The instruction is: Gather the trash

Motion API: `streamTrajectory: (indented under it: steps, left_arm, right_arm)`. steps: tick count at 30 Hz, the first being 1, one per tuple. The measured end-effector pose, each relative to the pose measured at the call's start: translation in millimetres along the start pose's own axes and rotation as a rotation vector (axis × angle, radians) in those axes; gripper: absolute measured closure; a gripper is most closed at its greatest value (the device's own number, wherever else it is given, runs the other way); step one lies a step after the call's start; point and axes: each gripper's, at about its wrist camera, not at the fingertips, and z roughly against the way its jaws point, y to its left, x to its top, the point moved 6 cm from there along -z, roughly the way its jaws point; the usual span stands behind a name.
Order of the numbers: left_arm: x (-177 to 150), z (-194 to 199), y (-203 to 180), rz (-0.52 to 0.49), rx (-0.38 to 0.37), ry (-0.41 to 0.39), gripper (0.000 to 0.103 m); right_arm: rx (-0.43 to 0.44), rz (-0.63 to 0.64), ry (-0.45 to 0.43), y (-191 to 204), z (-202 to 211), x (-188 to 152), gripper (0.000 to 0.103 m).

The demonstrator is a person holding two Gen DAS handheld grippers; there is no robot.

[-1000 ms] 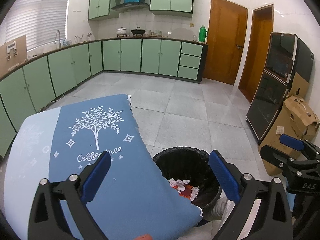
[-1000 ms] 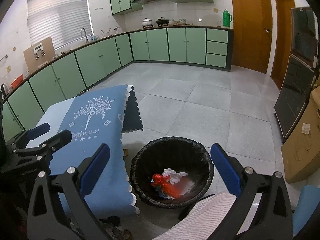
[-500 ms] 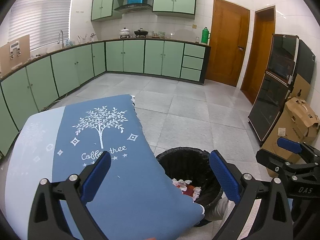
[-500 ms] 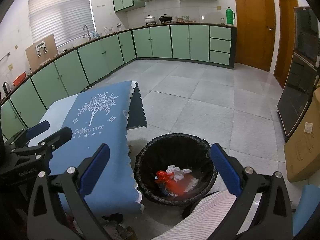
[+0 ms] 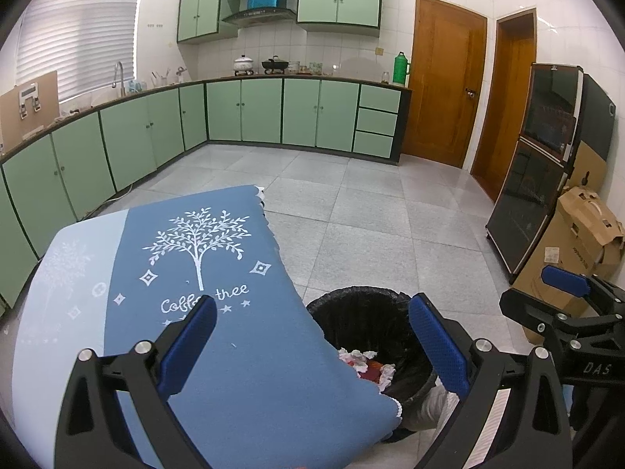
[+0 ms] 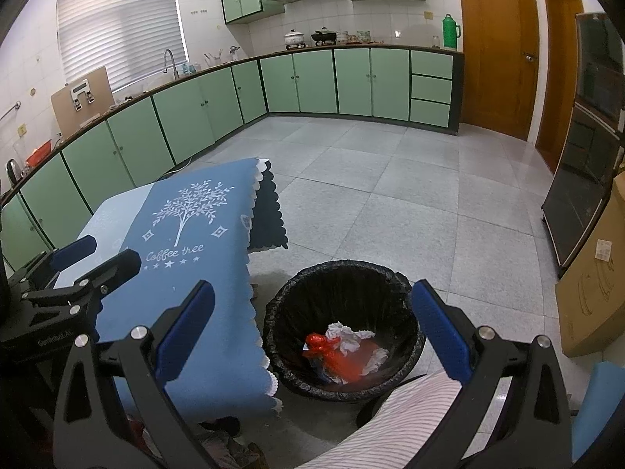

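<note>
Right wrist: crumpled white and red trash (image 6: pixel 343 348) inside black bin (image 6: pixel 343 285).

Both tongs (image 5: pixel 312 346) (image 6: pixel 312 330) wide apart, empty

Near left, a blue tablecloth (image 5: pixel 218 312) printed with a white tree and "Coffee thee" covers a table, its scalloped edge hanging down. Grey floor tiles (image 5: pixel 351 211) spread out beyond it. Green cabinets (image 5: pixel 242 113) curve along the left and far walls, with a white pot (image 5: pixel 244 65) and a dark wok (image 5: pixel 275 65) on the far counter, a green thermos (image 5: pixel 400 68) at its right end. Two wooden doors (image 5: pixel 445 90) stand far right. On the right, a dark glass cabinet (image 5: pixel 543 164), cardboard box (image 5: pixel 582 234) beside it.
</note>
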Motion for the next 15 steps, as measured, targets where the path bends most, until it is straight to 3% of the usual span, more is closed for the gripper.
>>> streamTrajectory:
  steps: [15]
  left_arm:
    - [0.4,1.5,0.7,-0.006,0.004,-0.004,0.006]
  right_arm:
    - [-0.002,0.003,-0.001,-1.8,-2.1,0.3,0.005]
